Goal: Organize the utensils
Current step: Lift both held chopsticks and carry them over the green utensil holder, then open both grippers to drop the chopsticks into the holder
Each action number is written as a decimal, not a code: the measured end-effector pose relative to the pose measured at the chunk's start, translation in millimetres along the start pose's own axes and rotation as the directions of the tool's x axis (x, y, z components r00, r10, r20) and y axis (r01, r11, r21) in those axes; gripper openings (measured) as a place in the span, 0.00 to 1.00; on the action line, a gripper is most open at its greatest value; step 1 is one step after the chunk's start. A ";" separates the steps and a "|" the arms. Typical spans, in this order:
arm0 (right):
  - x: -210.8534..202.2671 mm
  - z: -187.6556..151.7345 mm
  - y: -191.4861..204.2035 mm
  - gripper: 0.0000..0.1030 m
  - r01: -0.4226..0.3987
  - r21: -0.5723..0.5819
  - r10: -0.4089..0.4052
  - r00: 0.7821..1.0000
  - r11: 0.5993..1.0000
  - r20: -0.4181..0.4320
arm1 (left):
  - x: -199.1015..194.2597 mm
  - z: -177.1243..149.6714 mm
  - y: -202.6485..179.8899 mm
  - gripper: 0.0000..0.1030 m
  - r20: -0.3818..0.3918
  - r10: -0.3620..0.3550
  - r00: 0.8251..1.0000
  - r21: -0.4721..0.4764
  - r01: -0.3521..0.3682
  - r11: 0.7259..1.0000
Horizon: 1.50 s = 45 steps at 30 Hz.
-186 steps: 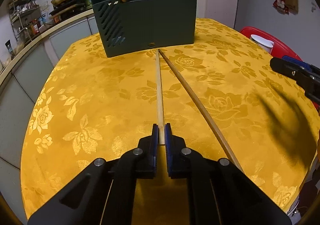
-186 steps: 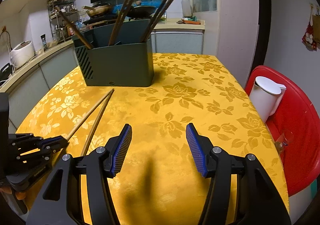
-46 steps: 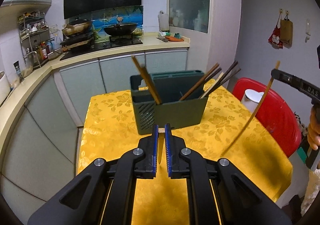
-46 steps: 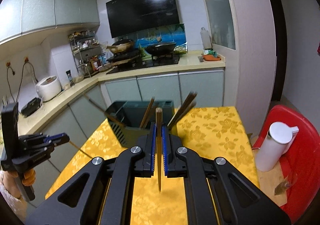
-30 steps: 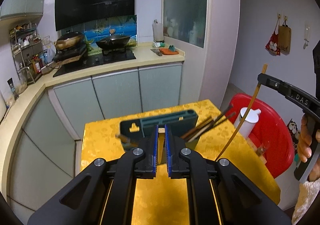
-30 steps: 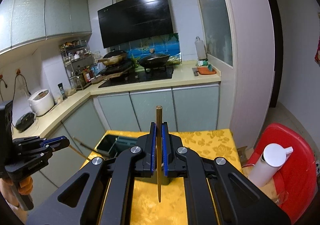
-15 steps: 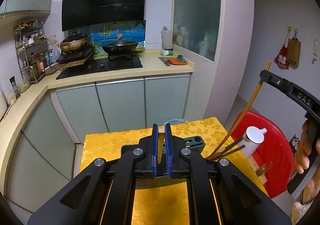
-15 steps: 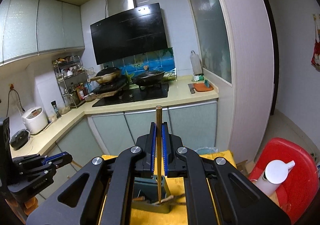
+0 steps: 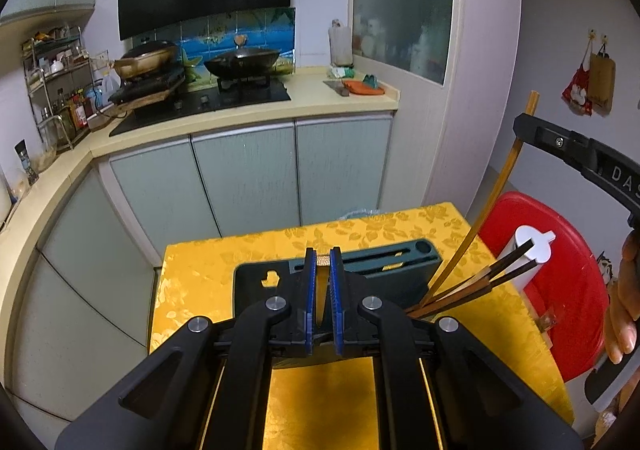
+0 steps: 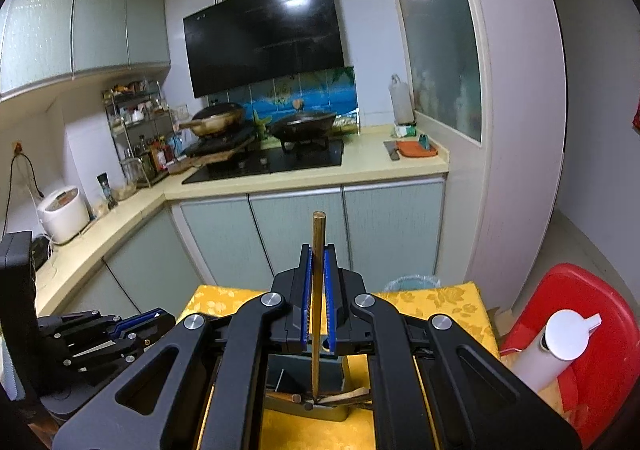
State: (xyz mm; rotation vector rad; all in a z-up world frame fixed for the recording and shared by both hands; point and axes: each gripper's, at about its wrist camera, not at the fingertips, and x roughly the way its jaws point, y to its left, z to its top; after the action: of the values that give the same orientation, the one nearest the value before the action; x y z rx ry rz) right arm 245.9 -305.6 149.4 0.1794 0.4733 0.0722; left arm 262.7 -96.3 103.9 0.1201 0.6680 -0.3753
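Note:
A dark green utensil holder (image 9: pixel 360 262) stands on the yellow floral table (image 9: pixel 200 274), with several chopsticks (image 9: pixel 480 282) leaning out of its right end. My left gripper (image 9: pixel 322 290) is high above the holder, shut on a light chopstick whose end (image 9: pixel 322 259) shows between the pads. My right gripper (image 10: pixel 318 290) is shut on a brown chopstick (image 10: pixel 318 250) held upright, its lower tip down in the holder (image 10: pixel 308 386). In the left wrist view that chopstick (image 9: pixel 492 202) slants from the right gripper (image 9: pixel 560 146) into the holder's right end.
A red stool (image 9: pixel 560 290) with a white bottle (image 10: pixel 556 346) stands right of the table. Kitchen cabinets (image 9: pixel 248 178) and a counter with a stove lie behind. The left gripper also shows at the left of the right wrist view (image 10: pixel 120 330).
Both grippers rose further above the holder and tilted downward. The right gripper's chopstick stays with its tip in the holder's right end. The left gripper still holds its chopstick.

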 end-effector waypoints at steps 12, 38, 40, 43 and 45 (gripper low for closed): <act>15.1 -9.2 9.0 0.08 -0.013 -0.032 0.011 0.999 0.999 -0.049 | 15.9 -8.2 5.5 0.07 -0.026 0.012 1.000 -0.034 -0.013 0.999; -30.2 -38.6 -7.3 0.72 0.011 0.014 -0.010 0.998 1.000 -0.060 | -44.1 -37.0 4.7 0.93 0.127 0.063 0.990 -0.059 -0.056 0.997; -33.8 -44.4 -7.5 0.75 -0.003 0.025 0.004 0.998 1.000 -0.066 | -45.2 -45.1 3.4 0.93 0.127 0.080 0.989 -0.059 -0.073 0.996; -40.1 -56.1 -3.5 0.77 -0.006 0.012 0.007 0.998 1.000 -0.064 | -47.0 -57.6 -0.5 0.93 0.129 0.099 0.987 -0.045 -0.094 0.995; -43.9 -64.2 -0.2 0.80 -0.008 0.002 0.008 0.998 1.000 -0.064 | -49.8 -64.8 -1.0 0.93 0.136 0.111 0.985 -0.042 -0.106 0.993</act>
State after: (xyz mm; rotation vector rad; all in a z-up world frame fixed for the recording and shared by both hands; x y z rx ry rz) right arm 177.5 -300.7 112.9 0.1811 0.5361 0.0852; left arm 188.7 -67.5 84.4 0.0965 0.5288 -0.2645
